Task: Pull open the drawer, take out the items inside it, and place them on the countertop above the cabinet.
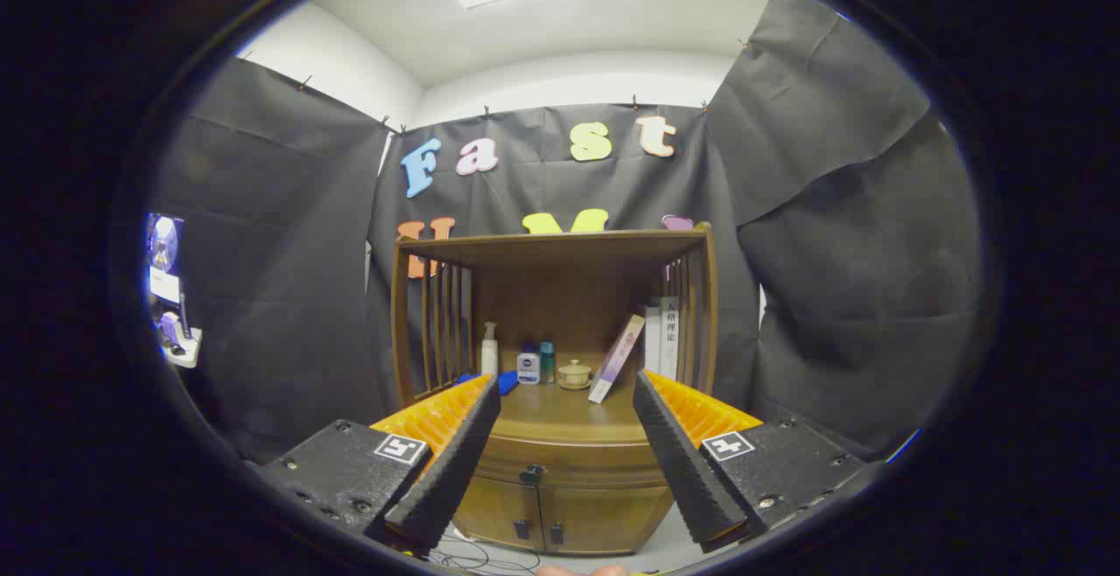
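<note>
Gripper (pixel 567 388): fingers spread wide apart, holding nothing, framing the cabinet from the lower left and lower right of the frame.

Brown wooden cabinet (pixel 560 506): centre of frame, beyond the fingers and well apart from them. Carries a slatted-sided open hutch with a flat top board.

Curved wooden drawer front (pixel 569 462): lower centre, below the bench, between the two fingers in the view. Closed, with a small dark pull (pixel 531 474) at its middle. Two small cabinet doors sit below it.

Brown wooden bench surface (pixel 560 410): centre, inside the hutch, above the drawer. Items standing on it, left to right:
- white pump bottle (pixel 489 350), upright, at the left slats;
- blue object (pixel 506 382), low on the surface, partly hidden by the left finger; kind cannot be told;
- small clear bottle with blue label (pixel 528 368), upright;
- slim teal bottle (pixel 547 361), just beside it;
- small tan lidded pot (pixel 574 374), centre;
- thin pale book (pixel 616 358), tilted, leaning rightward;
- white upright books (pixel 662 338), against the right slats.

Contents of drawer: hidden.
</note>
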`<state>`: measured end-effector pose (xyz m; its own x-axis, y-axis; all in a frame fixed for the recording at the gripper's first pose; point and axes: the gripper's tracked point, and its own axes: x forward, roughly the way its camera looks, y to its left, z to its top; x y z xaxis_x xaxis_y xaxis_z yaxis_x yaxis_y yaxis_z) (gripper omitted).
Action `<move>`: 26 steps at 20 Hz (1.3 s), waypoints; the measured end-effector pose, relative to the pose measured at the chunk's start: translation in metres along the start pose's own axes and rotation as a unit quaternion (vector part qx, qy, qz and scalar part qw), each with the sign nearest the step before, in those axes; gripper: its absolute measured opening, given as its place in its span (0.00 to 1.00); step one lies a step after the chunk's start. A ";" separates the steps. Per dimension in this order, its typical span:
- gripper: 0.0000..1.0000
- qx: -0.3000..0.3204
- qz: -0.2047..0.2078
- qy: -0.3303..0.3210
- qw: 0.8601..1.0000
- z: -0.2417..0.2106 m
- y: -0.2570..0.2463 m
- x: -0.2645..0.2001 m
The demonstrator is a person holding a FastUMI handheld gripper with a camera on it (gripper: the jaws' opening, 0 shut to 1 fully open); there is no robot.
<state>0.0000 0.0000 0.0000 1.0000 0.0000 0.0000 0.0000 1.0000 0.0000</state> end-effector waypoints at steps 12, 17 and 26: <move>0.99 0.002 -0.016 0.008 1.000 -0.003 -0.007 0.003; 0.99 0.024 -0.010 -0.002 1.000 -0.005 -0.013 0.016; 0.99 0.028 -0.028 -0.010 0.999 -0.016 -0.040 0.033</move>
<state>0.0328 -0.0398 -0.0161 0.9982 -0.0574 0.0177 0.0563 0.9968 0.0574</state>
